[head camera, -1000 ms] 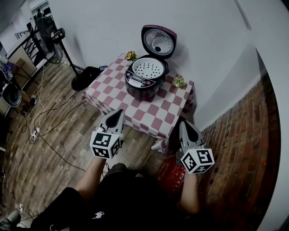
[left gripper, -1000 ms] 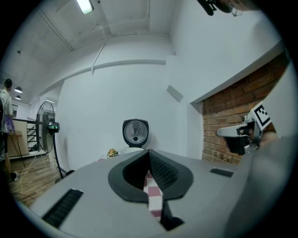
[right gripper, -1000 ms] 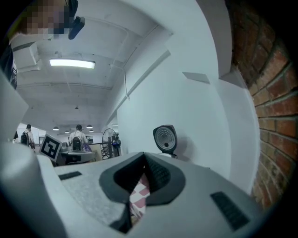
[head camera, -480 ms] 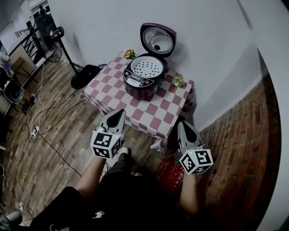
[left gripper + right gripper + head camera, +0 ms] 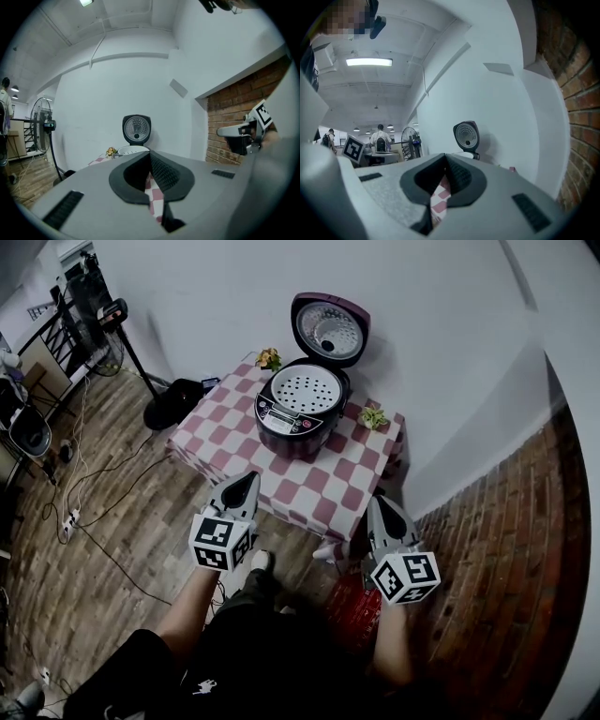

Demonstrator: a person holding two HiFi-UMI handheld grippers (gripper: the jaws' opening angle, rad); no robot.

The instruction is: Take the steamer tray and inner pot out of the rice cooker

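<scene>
Left hand-held gripper [image 5: 249, 476]: jaws are pressing together on nothing; it is hovering at the near edge of the tabletop [image 5: 225, 432].
Right hand-held gripper [image 5: 381, 503]: jaws are likewise sitting closed and empty; it is hovering off the near right corner.
Step in hand: judged as the reach-in — nothing is being gripped yet.
Doing it well: both pairs of jaws are needing to open before the rim; pinching opposite edges and lifting straight up is looking safest, clear of the lid [image 5: 330, 329].
Rice cooker [image 5: 298, 418]: dark maroon, standing mid-tabletop, well apart from both grippers, lid standing open.
Steamer tray [image 5: 307, 388]: pale, round, perforated, sitting level in the cooker's mouth.
Inner pot: lying hidden beneath the tray — not showing.
</scene>
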